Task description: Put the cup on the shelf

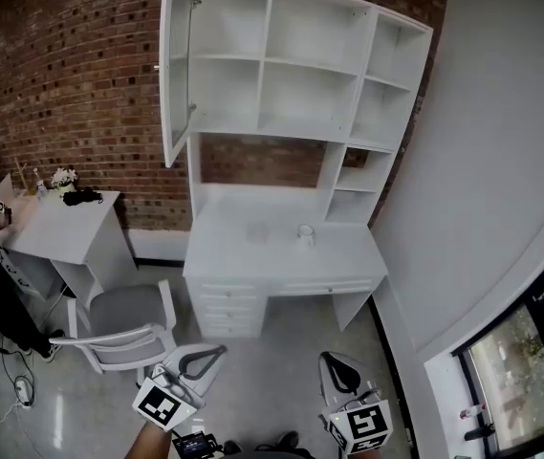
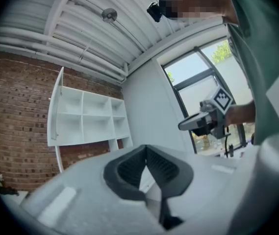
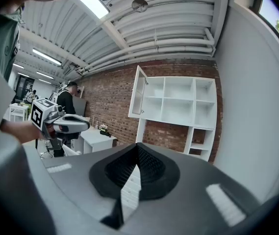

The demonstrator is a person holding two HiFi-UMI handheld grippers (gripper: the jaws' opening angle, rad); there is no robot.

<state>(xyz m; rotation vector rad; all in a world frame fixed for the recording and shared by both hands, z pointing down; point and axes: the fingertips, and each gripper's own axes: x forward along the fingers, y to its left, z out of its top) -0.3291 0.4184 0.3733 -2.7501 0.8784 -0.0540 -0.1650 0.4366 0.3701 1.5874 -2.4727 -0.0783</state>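
A small white cup stands on the white desk, right of its middle. Above the desk rises the white shelf unit with open, bare compartments; the same shelf unit appears in the left gripper view and, as the shelf unit, in the right gripper view. My left gripper and right gripper are held low at the bottom of the head view, well short of the desk. Both are shut with nothing between their jaws. The left gripper and right gripper point level toward the shelf.
The shelf's glass door stands open at the left. A grey chair stands left of the desk, with a side table carrying flowers behind it. A grey wall runs along the right. Cables lie on the floor at the left.
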